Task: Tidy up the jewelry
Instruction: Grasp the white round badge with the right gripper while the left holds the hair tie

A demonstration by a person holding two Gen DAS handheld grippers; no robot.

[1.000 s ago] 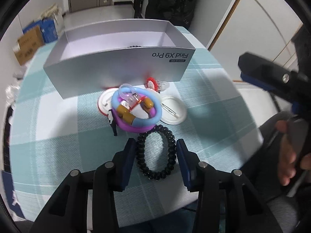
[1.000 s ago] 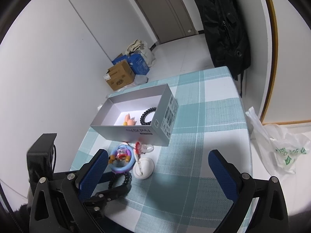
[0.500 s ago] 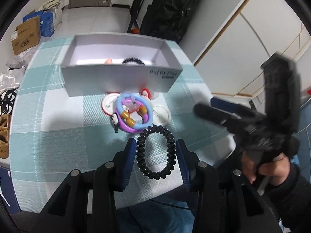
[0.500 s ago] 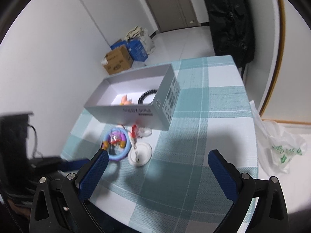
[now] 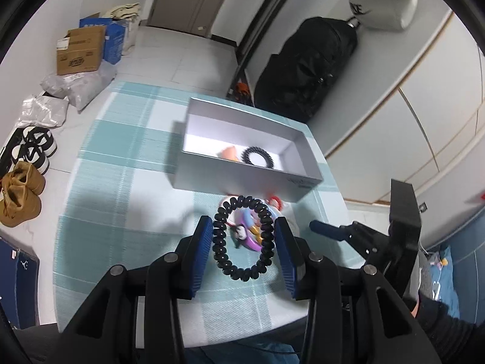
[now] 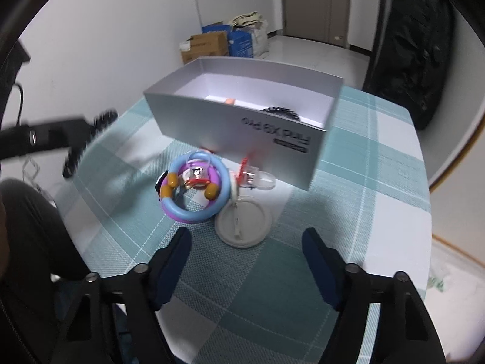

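Grey open-topped box (image 5: 242, 182), printed lettering on its near long wall, standing on a teal-and-white checked tablecloth (image 5: 121, 182); taken here as the reference point for all positions. Inside the box, on its pale floor: one black coil bracelet (image 5: 259, 157) and, just beside it, a small orange-pink piece (image 5: 228, 152) whose form is too small to tell. In front of the near wall, on the cloth: a cluster of loose items, comprising a blue-and-purple ring bracelet (image 6: 194, 192) with amber beads and a small clear charm lying within its loop; a white round disc (image 6: 244, 223) touching the ring's side away from the box; and a red-and-clear small ornament (image 6: 251, 176) close under the box wall. Left gripper (image 5: 242, 250): blue pads closed against either side of a second black coil bracelet (image 5: 242, 239), which hangs lifted off the cloth, in front of the box and over the cluster as its own camera sees it. Right gripper (image 6: 245, 268): fingers spread well apart with nothing between them, held low over the cloth, in front of the box, the white disc just ahead of its tips.
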